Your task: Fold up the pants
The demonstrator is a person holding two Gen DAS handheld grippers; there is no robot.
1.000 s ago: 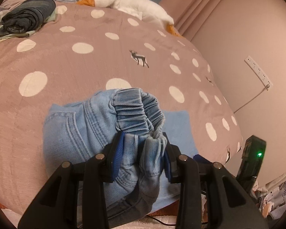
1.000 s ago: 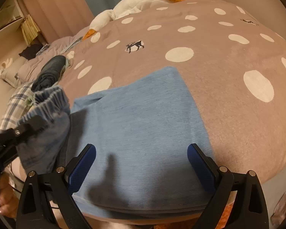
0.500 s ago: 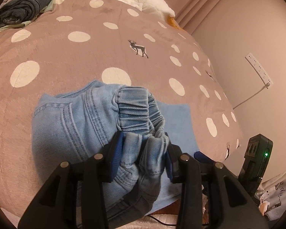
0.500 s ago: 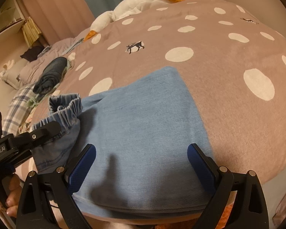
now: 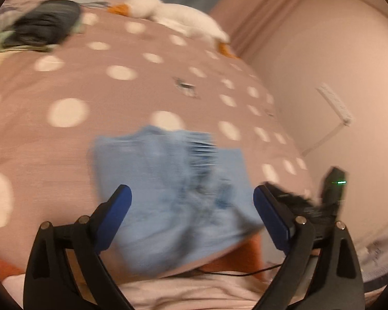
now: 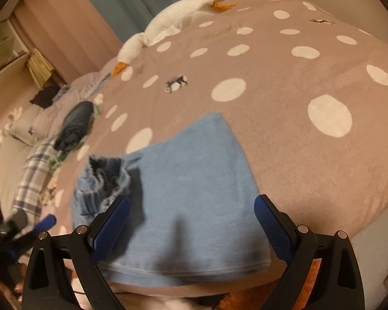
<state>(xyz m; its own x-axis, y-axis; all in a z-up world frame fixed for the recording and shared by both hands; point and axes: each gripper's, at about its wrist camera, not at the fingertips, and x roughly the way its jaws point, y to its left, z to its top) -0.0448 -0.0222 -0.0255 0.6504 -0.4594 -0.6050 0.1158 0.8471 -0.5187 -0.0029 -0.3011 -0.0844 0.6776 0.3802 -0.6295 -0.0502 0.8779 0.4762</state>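
Light blue denim pants (image 5: 173,180) lie folded on the spotted bed cover (image 5: 90,90) near its front edge. Their elastic waistband end (image 6: 106,178) sits crumpled on the left part of the fold. My left gripper (image 5: 191,193) has drawn back from the pants; its jaws are opening wide, and the pads touch nothing, though the cloth shows between them. That view is blurred by motion. Low over the smooth right part of the pants (image 6: 194,180), my right gripper (image 6: 192,201) stands open and grips nothing.
A white goose plush (image 6: 163,28) lies at the far side of the bed. Dark folded clothes (image 6: 75,126) and a plaid cloth (image 6: 33,178) are at the left. A wall with a power strip (image 5: 335,103) bounds the right.
The left gripper let go of the waistband, sprang wide and pulled back. The waistband end dropped onto the folded pants. The right gripper stayed open over the pants.
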